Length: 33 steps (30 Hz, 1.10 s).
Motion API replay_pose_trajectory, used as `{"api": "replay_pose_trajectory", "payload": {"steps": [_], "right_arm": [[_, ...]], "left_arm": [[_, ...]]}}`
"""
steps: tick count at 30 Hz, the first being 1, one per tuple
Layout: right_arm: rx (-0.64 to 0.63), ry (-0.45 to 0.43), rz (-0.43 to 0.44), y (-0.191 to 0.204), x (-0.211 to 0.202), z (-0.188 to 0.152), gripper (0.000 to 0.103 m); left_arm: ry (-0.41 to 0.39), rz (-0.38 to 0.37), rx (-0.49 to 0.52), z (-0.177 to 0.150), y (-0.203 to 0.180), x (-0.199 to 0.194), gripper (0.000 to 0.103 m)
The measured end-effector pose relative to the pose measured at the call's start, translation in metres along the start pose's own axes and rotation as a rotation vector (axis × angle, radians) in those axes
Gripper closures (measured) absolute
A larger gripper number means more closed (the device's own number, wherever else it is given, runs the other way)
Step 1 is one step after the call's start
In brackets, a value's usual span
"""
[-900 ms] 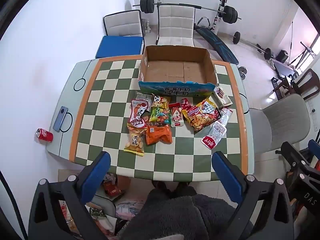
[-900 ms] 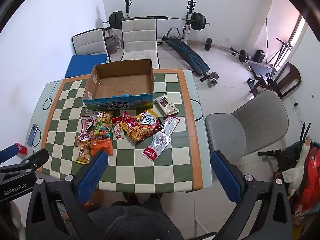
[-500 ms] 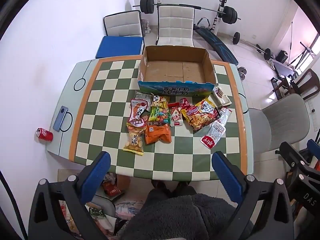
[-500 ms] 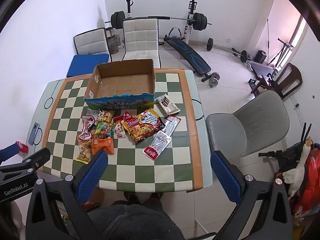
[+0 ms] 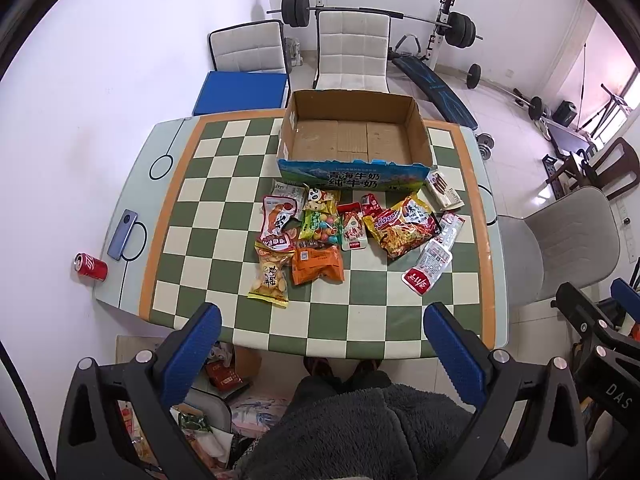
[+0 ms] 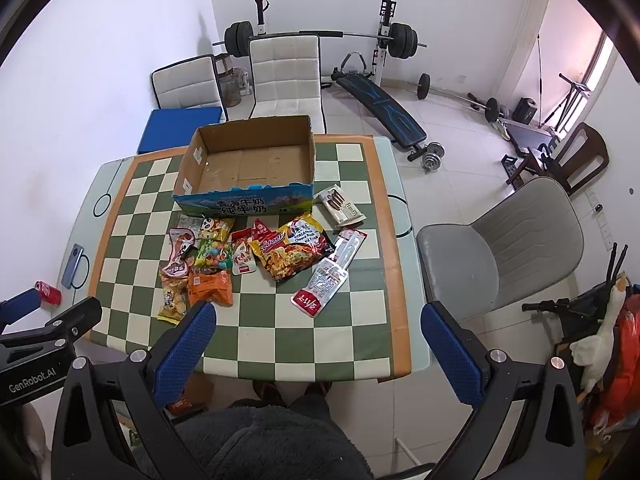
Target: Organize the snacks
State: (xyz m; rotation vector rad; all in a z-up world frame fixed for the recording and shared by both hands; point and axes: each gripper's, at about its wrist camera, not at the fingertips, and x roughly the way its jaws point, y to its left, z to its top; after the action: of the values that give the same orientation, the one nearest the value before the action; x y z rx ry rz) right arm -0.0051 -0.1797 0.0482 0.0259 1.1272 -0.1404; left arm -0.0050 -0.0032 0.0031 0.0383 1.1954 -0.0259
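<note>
Several snack packets lie in a loose heap on the checkered table [image 5: 224,184], among them an orange packet [image 5: 318,264], a yellow noodle bag [image 5: 402,226] and a red-and-white pouch [image 5: 428,262]. An empty cardboard box [image 5: 352,136] stands behind them. The heap also shows in the right wrist view, with the noodle bag [image 6: 294,248] and the box [image 6: 248,164]. My left gripper [image 5: 320,332] is open and empty, high above the near table edge. My right gripper [image 6: 316,332] is open and empty at the same height.
A red can [image 5: 90,266] and a phone [image 5: 122,234] lie at the table's left edge. A grey chair [image 6: 500,240] stands to the right, two white chairs [image 5: 352,52] behind. Weight bench and barbell [image 6: 376,92] fill the far room. Bags lie on the floor under the table [image 5: 216,380].
Both grippers have eased slightly forward and down toward the table. Nothing on the table has moved.
</note>
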Motion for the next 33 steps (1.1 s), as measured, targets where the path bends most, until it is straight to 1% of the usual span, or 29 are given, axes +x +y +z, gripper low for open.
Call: {"api": "replay_pose_trajectory", "payload": {"steps": [23,29,31,33], "right_arm": [[0.000,-0.001,-0.002,0.001,0.000,-0.002,0.000],[0.003,-0.009,0.000,0.000,-0.005,-0.002,0.000],[0.002,-0.010,0.001,-0.001,-0.006,-0.001,0.000],[0.002,-0.012,0.000,-0.002,-0.008,0.000,0.000]], "left_arm": [[-0.005,-0.002,-0.002,-0.003,0.004,-0.002,0.000],[-0.008,-0.002,-0.003,-0.003,0.003,-0.003,0.000],[-0.009,-0.001,-0.003,0.004,0.001,-0.012,0.000],[-0.009,-0.004,-0.001,0.007,-0.001,-0.014,0.000]]}}
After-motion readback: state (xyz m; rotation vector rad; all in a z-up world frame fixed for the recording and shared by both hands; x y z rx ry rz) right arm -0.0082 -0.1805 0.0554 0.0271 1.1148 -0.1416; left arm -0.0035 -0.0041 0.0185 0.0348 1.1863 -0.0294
